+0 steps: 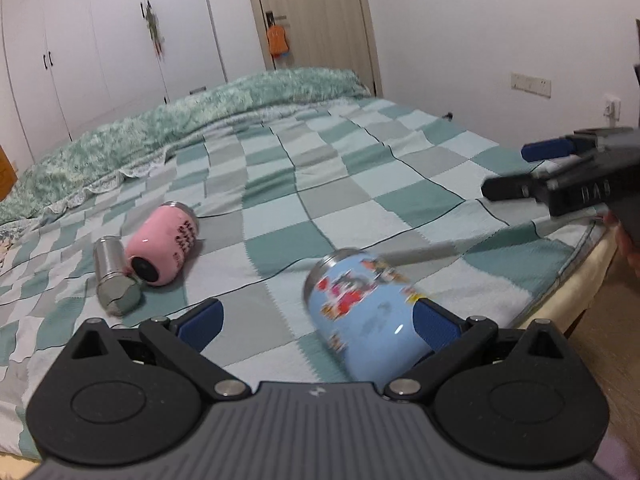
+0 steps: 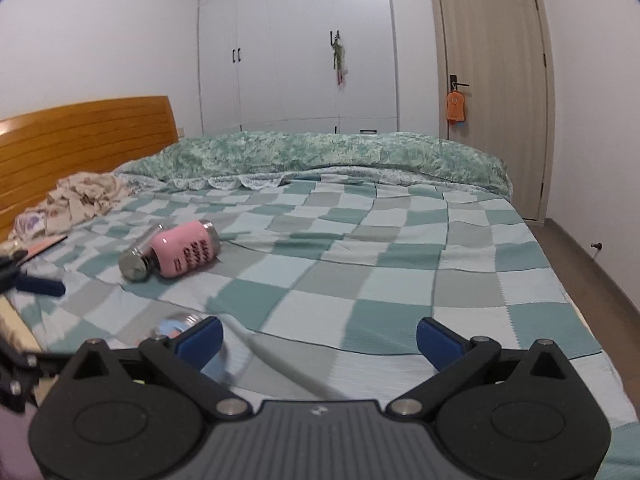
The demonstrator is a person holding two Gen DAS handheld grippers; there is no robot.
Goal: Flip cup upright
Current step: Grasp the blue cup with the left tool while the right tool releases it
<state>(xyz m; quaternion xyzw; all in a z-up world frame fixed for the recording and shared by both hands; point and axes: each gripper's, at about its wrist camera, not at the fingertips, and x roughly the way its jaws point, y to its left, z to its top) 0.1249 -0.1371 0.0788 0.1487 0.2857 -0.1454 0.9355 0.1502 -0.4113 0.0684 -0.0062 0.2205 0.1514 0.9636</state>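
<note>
My left gripper is spread wide, nothing pinched. The blue cup lies on its side on the checked bedspread, near the bed's edge, steel rim pointing away from me and up-left. It sits inside my left jaws but off-centre: its right flank is touching or just beside my right pad, while the left pad is well apart from it. The cup is motion-blurred, so it may be rolling or my hand is moving; can't tell which.

My right gripper is also spread, empty, hovering over the bedspread just beside the cup. In the right wrist view only a blurred sliver of the cup shows past my left finger.

A pink cup and a steel flask also lie on their sides, touching each other, well apart from the blue one. Not handling those now.

Step, as I judge it: lining up the grasp on the blue cup, flip not yet begun.

Next move calls for:
- centre the left jaws across the cup's body
- close firmly; the glossy wall looks slippery
- lift off the soft bedding, rotate so the rim faces up
- set it down gently, since soft fabric could tip it
</note>
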